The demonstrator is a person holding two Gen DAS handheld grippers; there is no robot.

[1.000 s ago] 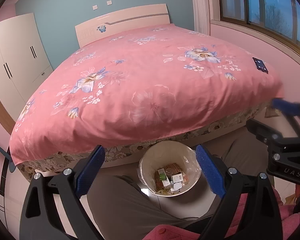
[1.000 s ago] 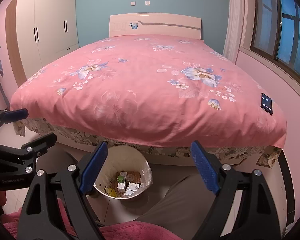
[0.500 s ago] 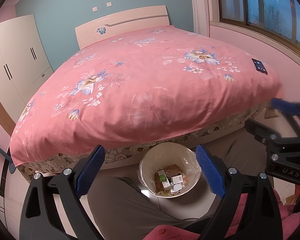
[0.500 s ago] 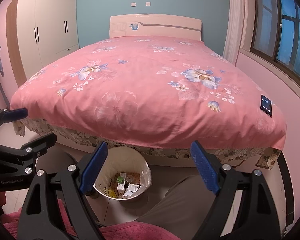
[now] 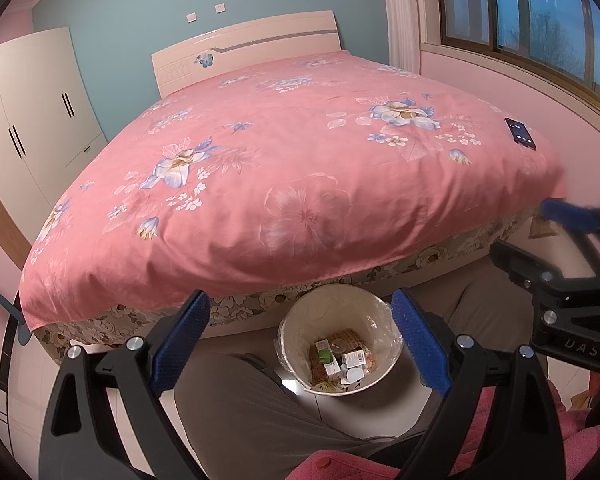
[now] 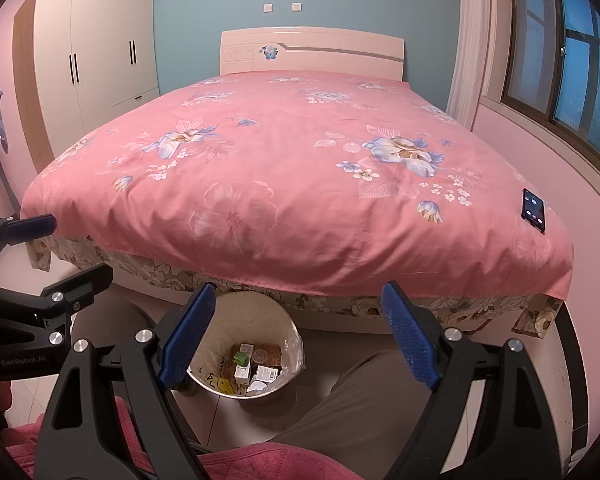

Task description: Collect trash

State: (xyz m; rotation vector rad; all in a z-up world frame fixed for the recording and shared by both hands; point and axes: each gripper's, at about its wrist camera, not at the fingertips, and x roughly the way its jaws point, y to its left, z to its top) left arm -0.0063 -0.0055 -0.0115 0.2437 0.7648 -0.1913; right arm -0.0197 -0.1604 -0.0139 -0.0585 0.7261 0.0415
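A round white waste bin (image 5: 332, 306) with a plastic liner stands on the floor at the foot of the bed, between the person's knees. Small boxes and wrappers (image 5: 340, 358) lie in its bottom. My left gripper (image 5: 298, 340) hangs above and before it, jaws open, nothing between the blue pads. In the right wrist view the same bin (image 6: 236, 314) and its trash (image 6: 256, 364) sit low and left of centre. My right gripper (image 6: 298, 332) is open and empty too. Each gripper shows in the other's view: the right gripper (image 5: 540, 244) at right, the left gripper (image 6: 60, 254) at left.
A wide bed with a pink floral cover (image 6: 300, 168) fills the room ahead. A dark phone (image 6: 533, 210) lies near its right corner. The person's grey trouser legs (image 5: 240, 408) flank the bin. A white wardrobe (image 6: 96, 48) stands left, a window (image 6: 572, 60) right.
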